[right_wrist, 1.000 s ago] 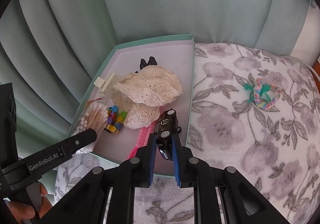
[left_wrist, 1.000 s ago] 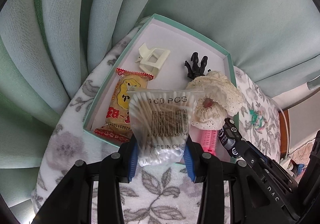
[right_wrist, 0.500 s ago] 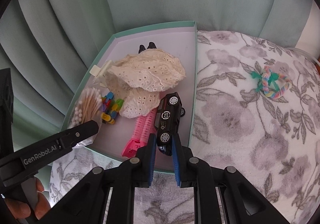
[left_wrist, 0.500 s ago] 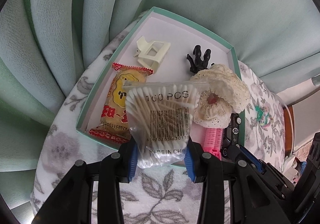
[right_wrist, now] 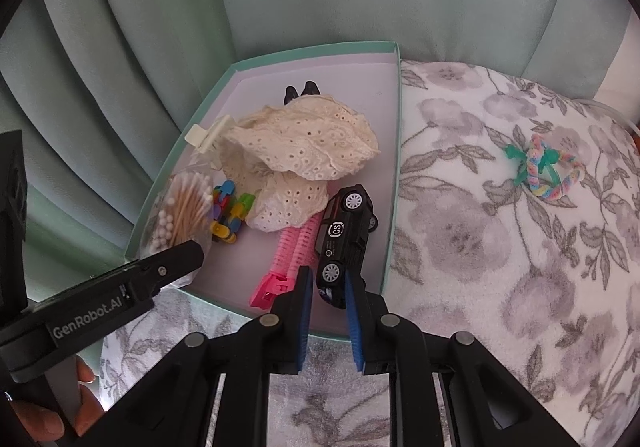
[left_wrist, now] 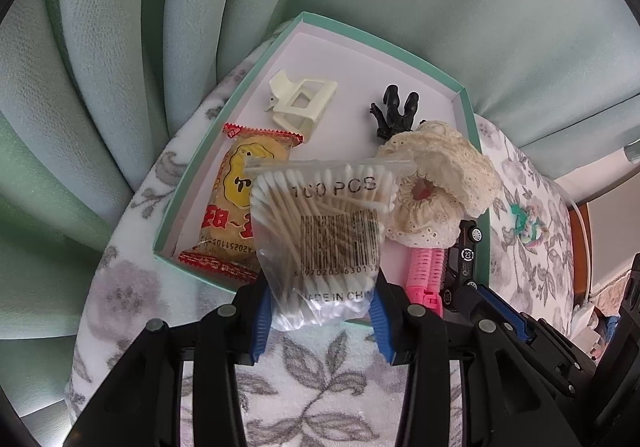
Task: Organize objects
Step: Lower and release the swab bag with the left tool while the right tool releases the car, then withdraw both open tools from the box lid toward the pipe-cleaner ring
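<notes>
A clear bag of cotton swabs (left_wrist: 320, 231) stands over the near edge of a mint-green tray (left_wrist: 468, 119). My left gripper (left_wrist: 320, 315) has both blue pads against the bag's lower sides, and its jaws are opening slightly. The right wrist view shows the same bag (right_wrist: 180, 207) beside the left gripper's finger (right_wrist: 172, 263). My right gripper (right_wrist: 327, 287) is shut on the near end of a black toy car (right_wrist: 344, 235). The car slants into the tray (right_wrist: 312, 51) beside a pink hair roller (right_wrist: 292, 247).
In the tray lie a cream lace scrunchie (right_wrist: 304, 143), a colourful block toy (right_wrist: 230, 213), a cream hair clip (left_wrist: 300, 103), a black claw clip (left_wrist: 394, 111) and a yellow snack packet (left_wrist: 232, 207). A rainbow braided hair tie (right_wrist: 544, 167) lies on the floral cushion. Green upholstery rises behind.
The toy car now reaches farther out from the right pads and shows more of its side, lower in the tray. The left gripper and swab bag have hardly moved.
</notes>
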